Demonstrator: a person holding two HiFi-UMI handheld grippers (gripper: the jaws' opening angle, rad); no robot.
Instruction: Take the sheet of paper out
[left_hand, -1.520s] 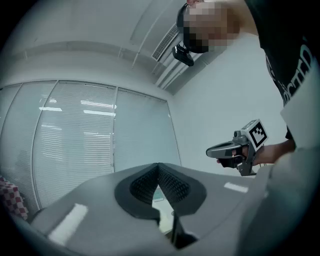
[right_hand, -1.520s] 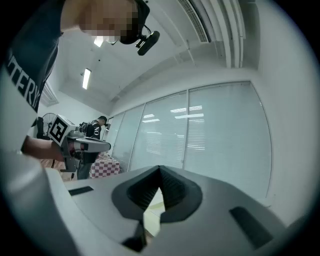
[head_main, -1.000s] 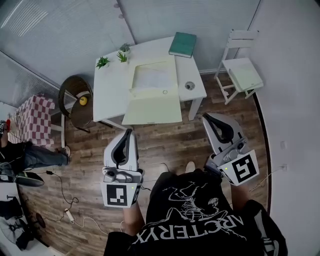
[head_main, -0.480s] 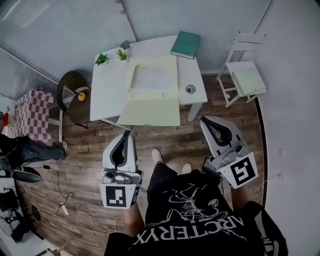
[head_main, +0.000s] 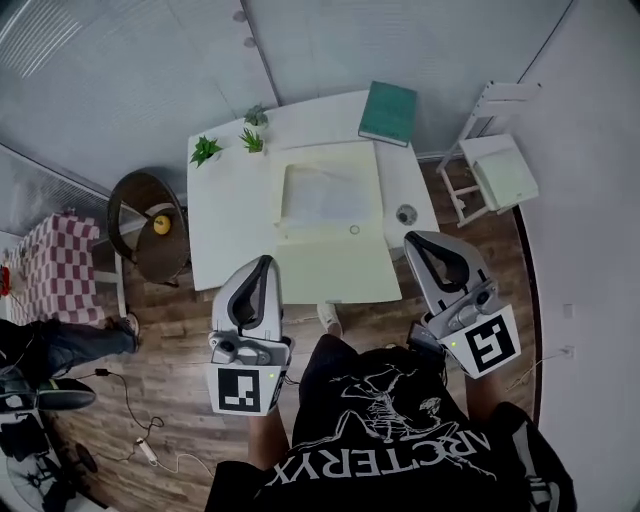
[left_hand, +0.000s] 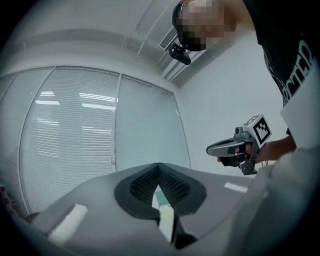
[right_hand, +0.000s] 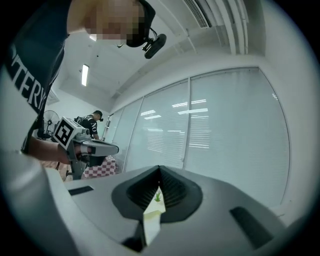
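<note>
In the head view an open pale yellow folder (head_main: 335, 262) lies on the white table (head_main: 225, 215), its front flap reaching the near edge. A white sheet of paper (head_main: 325, 198) rests in the folder's far half. My left gripper (head_main: 262, 264) is held upright just short of the table's near edge, shut on nothing. My right gripper (head_main: 415, 240) hovers by the table's right front corner, shut and holding nothing too. In the left gripper view the jaws (left_hand: 159, 167) meet at the tips, and likewise in the right gripper view (right_hand: 160, 172).
A green book (head_main: 388, 112) lies at the table's far right corner, two small plants (head_main: 205, 150) at the far left, a small round object (head_main: 406, 214) at the right edge. A white chair (head_main: 500, 170) stands to the right, a dark round side table (head_main: 150, 215) to the left.
The table and folder have come nearer: the folder's front flap now lies between the two gripper tips. Both grippers stay shut and upright.
</note>
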